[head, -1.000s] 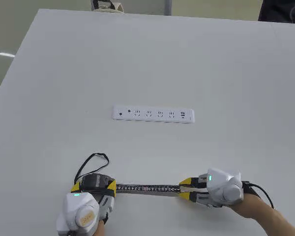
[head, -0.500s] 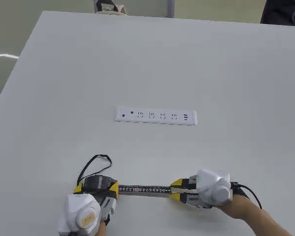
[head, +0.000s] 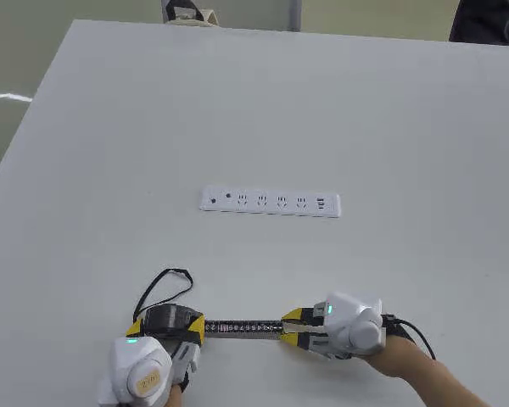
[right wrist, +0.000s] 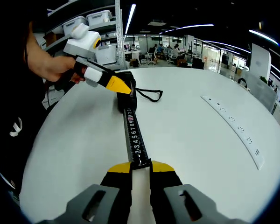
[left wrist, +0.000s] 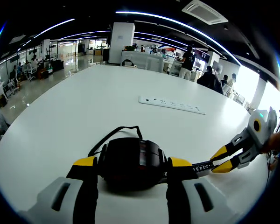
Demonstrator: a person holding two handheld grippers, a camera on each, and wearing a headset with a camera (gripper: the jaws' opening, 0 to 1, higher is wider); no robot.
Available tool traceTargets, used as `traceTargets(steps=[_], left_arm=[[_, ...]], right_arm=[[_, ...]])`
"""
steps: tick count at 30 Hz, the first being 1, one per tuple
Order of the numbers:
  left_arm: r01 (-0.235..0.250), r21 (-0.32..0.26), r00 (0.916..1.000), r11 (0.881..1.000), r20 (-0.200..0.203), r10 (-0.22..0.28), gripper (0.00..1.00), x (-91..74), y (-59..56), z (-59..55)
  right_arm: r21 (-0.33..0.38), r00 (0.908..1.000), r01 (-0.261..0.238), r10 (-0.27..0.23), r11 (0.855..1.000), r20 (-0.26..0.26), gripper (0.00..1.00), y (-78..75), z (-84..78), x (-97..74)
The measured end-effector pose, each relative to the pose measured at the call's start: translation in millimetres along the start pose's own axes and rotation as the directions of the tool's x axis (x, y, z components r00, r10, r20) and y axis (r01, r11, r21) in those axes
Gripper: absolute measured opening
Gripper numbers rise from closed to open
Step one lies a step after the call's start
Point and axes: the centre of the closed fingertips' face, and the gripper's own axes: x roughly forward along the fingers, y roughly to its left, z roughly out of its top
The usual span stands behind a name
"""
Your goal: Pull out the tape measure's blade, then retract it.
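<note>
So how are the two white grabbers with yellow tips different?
The left gripper clamps the chunky black tape measure case; the right gripper pinches the end of the thin numbered blade. The left gripper's jaws stand wide apart around the case; the right gripper's jaws are almost together. Both are white with yellow-tipped jaws, held low over the white table.

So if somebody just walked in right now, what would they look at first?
Probably the near edge of the white table, where the left gripper clamps a black tape measure while the right gripper pinches the end of its numbered blade, stretched out between them. After that, the white power strip lying alone in the middle of the table.
</note>
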Motion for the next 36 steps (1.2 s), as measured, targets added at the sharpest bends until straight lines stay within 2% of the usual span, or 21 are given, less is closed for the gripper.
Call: traceTargets(steps=[22,36], left_arm=[[0.014,-0.006,0.9999,1.0,-0.005,-0.014,0.55,2.9,3.1,-2.5],[0.018,-0.007,0.9998,1.0,-0.008,-0.018,0.55,3.8,3.3,-2.8]], right_arm=[[-0.01,0.9993,-0.017,0.017,1.0,0.035,0.11,12.5,35.8,45.6],[-0.03,0.9989,-0.016,0.017,0.999,0.045,0.11,18.0,52.7,69.0]])
